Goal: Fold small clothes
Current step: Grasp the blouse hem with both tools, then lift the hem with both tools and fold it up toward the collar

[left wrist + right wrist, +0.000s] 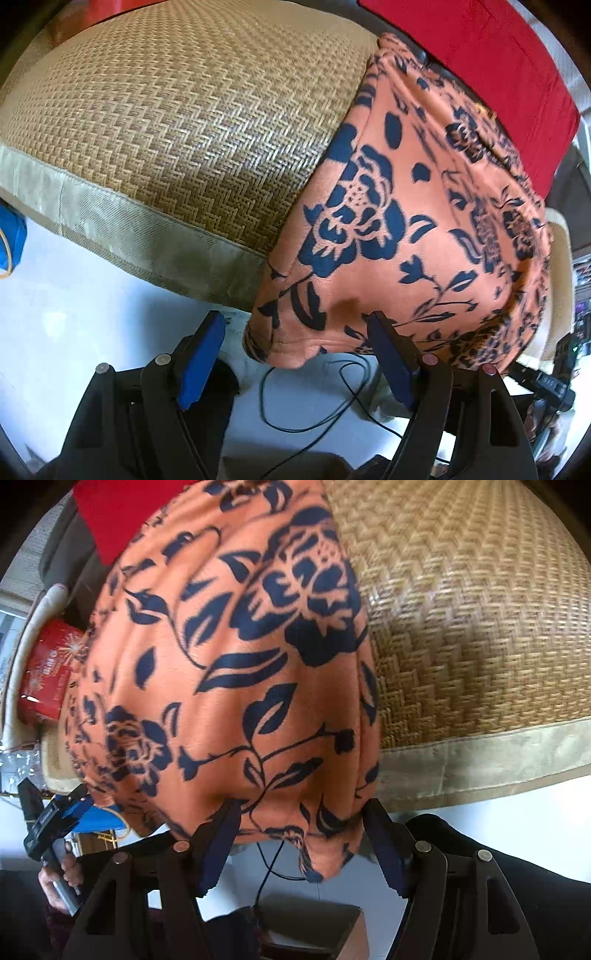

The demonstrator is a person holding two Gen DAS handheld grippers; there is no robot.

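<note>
Woven mat (177, 122) carries an orange flowered cloth (417, 221) draped over its edge, with the left claw (295, 332) and right claw (299, 819) both spread apart, gripping nothing.

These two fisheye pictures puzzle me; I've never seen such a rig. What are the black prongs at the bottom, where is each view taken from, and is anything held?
A person holds a two-finger gripper in each hand, each carrying a camera looking along its fingers. One view shows the left gripper, the other the right gripper. An orange garment with dark blue flowers lies on a woven straw mat, its edge hanging over. Both grippers are open at that edge, holding nothing.
</note>
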